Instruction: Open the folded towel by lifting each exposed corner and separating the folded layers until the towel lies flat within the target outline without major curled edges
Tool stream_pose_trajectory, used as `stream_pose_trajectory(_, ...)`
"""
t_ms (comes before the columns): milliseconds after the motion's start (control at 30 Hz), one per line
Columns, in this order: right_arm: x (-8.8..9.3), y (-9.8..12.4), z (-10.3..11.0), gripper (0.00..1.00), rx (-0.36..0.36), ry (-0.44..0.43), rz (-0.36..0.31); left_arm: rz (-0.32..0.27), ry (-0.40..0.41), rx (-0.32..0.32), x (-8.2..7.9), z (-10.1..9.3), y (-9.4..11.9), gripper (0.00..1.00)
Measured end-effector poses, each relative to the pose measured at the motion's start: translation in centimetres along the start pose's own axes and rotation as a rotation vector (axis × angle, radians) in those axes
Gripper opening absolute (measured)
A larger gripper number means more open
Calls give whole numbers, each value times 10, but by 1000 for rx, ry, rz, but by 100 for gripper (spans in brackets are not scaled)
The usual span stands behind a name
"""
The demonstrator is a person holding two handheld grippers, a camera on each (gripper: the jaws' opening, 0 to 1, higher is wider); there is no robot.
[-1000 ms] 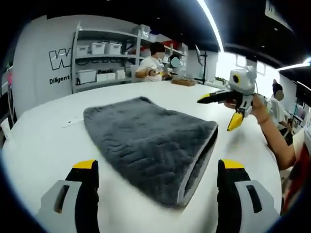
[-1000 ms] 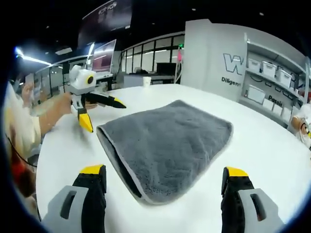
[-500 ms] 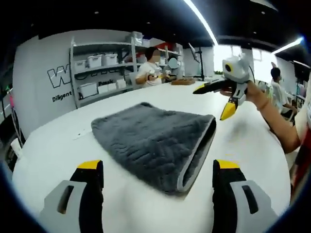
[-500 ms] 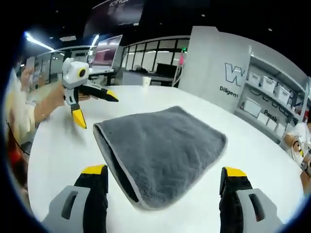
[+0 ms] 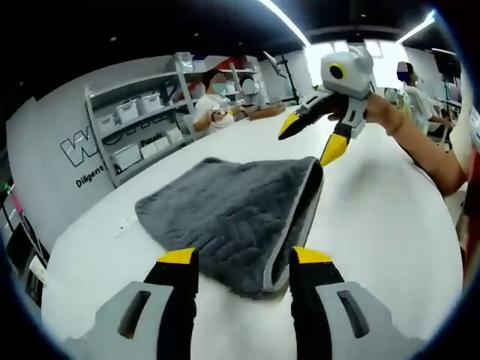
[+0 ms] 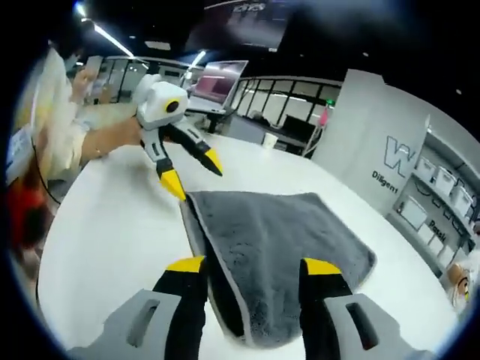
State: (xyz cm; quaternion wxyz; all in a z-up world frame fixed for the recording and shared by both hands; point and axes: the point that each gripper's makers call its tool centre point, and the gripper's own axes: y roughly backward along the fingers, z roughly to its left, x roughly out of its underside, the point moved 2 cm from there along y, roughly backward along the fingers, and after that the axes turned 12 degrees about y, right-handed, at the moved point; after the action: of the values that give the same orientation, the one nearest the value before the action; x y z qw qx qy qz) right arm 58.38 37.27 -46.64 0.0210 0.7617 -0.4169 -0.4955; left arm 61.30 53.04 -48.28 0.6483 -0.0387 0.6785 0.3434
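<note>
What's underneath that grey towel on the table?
The folded towel lies straight on the white table. Its open edge shows stacked layers with a dark gap between. Anything deeper inside the fold is hidden.

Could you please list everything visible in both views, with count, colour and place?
towel: one, grey, folded, on the table.
table: one, white, round.
shelf: one, grey, with white bins, by the wall.
cup: one, white, far table edge.
people: several, in the background.
left gripper: black and yellow jaws open, either side of the towel's near edge.
right gripper: jaws open over the towel's edge.
hand: holds the right gripper.
</note>
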Motion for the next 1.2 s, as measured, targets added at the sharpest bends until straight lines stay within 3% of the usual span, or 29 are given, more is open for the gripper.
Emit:
stream_pose_trajectory(67,0,-3,5,41,-26,30,10,13,0,24,2,-5,-1,32)
stream_pose_trajectory(167,2,-6,12,26,-50,73,31,29,-10,29,5,-7,-2,28)
stream_pose_trajectory(433,15,-11,17,18,-83,142,101,64,-21,59,11,-12,-5,19)
stream_pose_trajectory(567,22,-13,17,5,-81,189,141,77,-29,69,14,-14,-6,14)
stream_pose_trajectory(733,21,-13,18,2,-94,211,134,79,-21,76,15,-12,-4,5)
stream_pose_trajectory(1200,24,-13,27,1,-135,200,134,113,64,114,23,-13,3,1)
